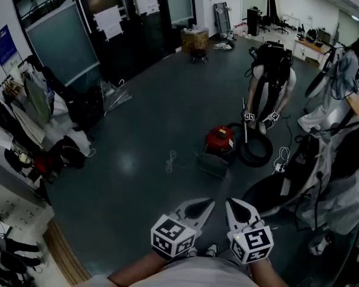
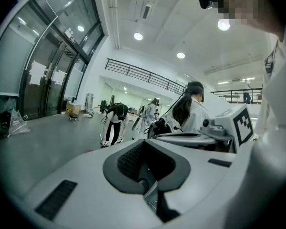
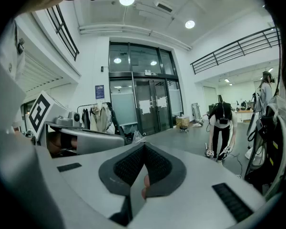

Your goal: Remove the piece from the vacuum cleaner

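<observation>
Hidden: in both gripper views the tongs' own white shells block nearly all of the round red vacuum cleaner (image 1: 220, 139). Only the head view shows it, small and dim.
Piece: which part of the cleaner comes off cannot be made out.
Vacuum cleaner: a red drum with a darker top, standing on the dark grey floor (image 1: 137, 118). A coiled black hose (image 1: 255, 152) lies against it, and a dark flat box (image 1: 212, 164) lies just in front.
Bent-over person (image 1: 270, 79): just behind the cleaner, hands low by the hose.
Left tongs (image 1: 202, 207): well short of the cleaner, pressed together, empty.
Right tongs (image 1: 236, 208): equally far from the cleaner, pressed together on nothing.
</observation>
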